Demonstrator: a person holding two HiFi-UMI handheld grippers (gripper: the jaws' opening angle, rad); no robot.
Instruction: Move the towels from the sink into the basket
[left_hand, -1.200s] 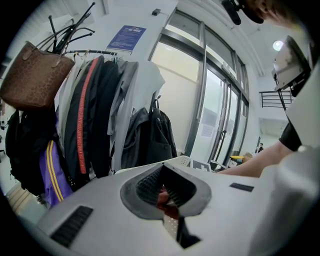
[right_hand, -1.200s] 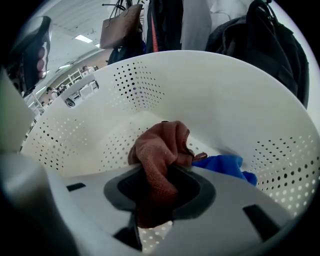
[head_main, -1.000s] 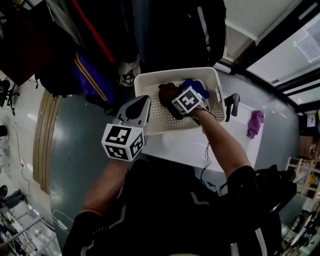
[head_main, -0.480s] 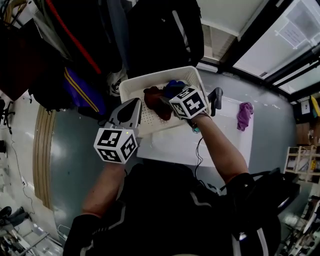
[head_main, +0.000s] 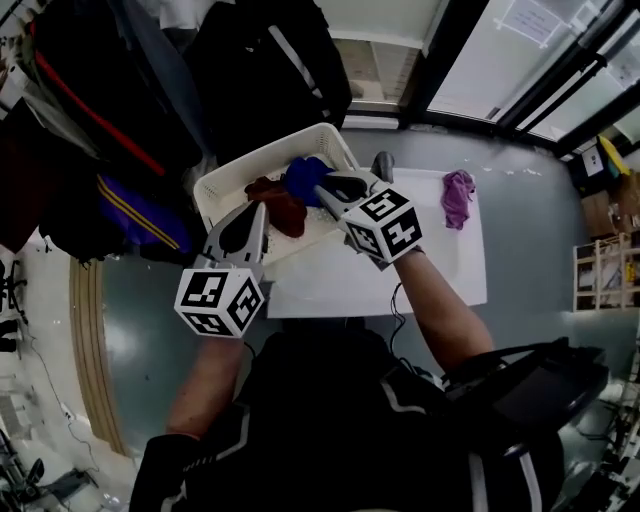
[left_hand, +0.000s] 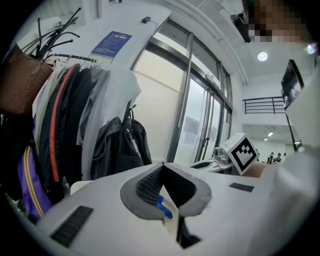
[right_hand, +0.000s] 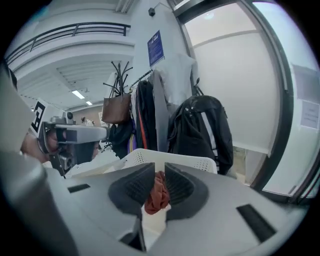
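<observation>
The red towel (right_hand: 157, 194) is clamped between the jaws of the right gripper (right_hand: 159, 172), with the white perforated basket (right_hand: 172, 161) seen just behind it. In the head view, this gripper is held at the right part of the basket. There the red towel is seen spread inside the basket, and a blue towel (head_main: 305, 177) is bunched just beside it, also inside. The left gripper (left_hand: 162, 167) is clenched, its jaw tips pressed together with nothing between them. It is held at the near side of the basket, close to the red towel. A purple towel (head_main: 457, 197) is left lying on the white worktop (head_main: 440, 270), well apart from the basket and to its right. Dark jackets and a backpack (left_hand: 120, 145) are hung behind the basket.
</observation>
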